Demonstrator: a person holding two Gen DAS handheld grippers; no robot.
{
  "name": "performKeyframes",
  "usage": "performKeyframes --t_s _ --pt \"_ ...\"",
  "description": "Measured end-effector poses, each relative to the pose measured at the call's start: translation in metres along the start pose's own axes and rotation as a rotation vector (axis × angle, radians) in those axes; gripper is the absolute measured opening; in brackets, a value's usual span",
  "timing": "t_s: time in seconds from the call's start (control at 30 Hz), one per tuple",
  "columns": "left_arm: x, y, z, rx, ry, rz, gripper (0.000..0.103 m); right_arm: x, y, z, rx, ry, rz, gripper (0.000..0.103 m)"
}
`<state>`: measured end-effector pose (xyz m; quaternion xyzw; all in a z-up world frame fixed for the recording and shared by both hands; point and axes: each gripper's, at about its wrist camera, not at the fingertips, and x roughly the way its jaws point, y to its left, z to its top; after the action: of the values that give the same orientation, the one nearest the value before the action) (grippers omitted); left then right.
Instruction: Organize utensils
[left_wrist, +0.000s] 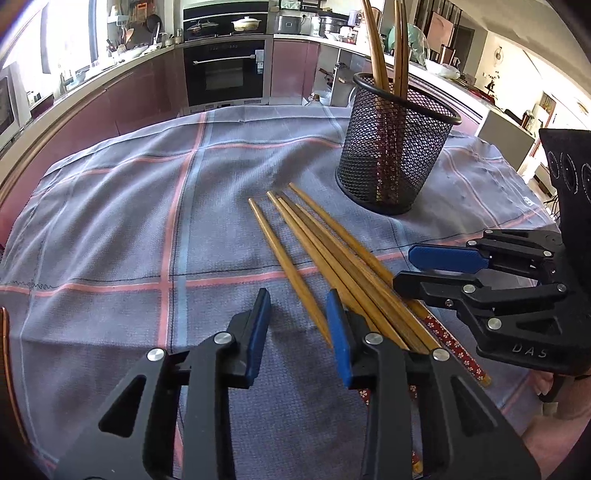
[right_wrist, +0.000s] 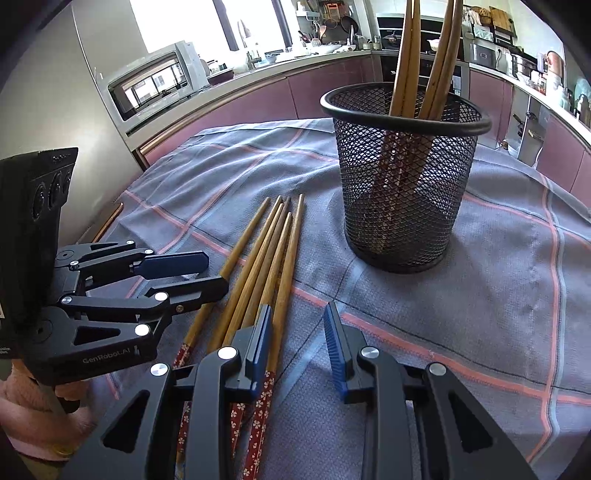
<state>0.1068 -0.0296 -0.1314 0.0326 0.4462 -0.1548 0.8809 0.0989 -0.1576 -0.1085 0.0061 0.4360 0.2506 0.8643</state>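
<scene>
Several loose wooden chopsticks (left_wrist: 325, 251) with red flowered handles lie side by side on the checked cloth (left_wrist: 147, 221), in front of a black mesh holder (left_wrist: 391, 155). Upright chopsticks (left_wrist: 376, 44) stand in the holder. My left gripper (left_wrist: 295, 306) is open over the cloth at the bundle's left edge, and its right finger covers the nearest stick. My right gripper (right_wrist: 298, 314) is open at the handle end of the loose chopsticks (right_wrist: 258, 251), with the outermost stick lying just inside its left pad (right_wrist: 263, 339). The holder (right_wrist: 402, 184) stands beyond it. Each gripper shows in the other's view: right (left_wrist: 410, 269), left (right_wrist: 216, 273).
The cloth (right_wrist: 480, 295) covers the table, whose copper-coloured edge (left_wrist: 5, 350) shows at the left. A kitchen counter, an oven (left_wrist: 225, 74) and a microwave (right_wrist: 155, 85) stand beyond the table. A hand in a pink sleeve (right_wrist: 22, 406) holds the left gripper.
</scene>
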Motion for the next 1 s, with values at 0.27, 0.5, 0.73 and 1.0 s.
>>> performKeyframes --t_s 0.27,0.5,0.73,1.0 --pt "0.002 0.005 0.003 -0.003 0.008 -0.002 0.026 0.006 0.006 0.004 -0.039 0.006 -0.047 0.027" --pt "0.008 0.006 0.010 -0.008 0.010 0.006 0.026 0.015 0.011 0.014 -0.062 0.008 -0.063 0.027" --pt "0.011 0.007 0.015 -0.014 0.013 0.019 0.022 0.024 0.017 0.022 -0.096 0.005 -0.091 0.023" --pt "0.011 0.014 0.015 -0.055 0.006 0.013 0.014 0.026 0.013 0.025 -0.069 0.002 -0.065 0.006"
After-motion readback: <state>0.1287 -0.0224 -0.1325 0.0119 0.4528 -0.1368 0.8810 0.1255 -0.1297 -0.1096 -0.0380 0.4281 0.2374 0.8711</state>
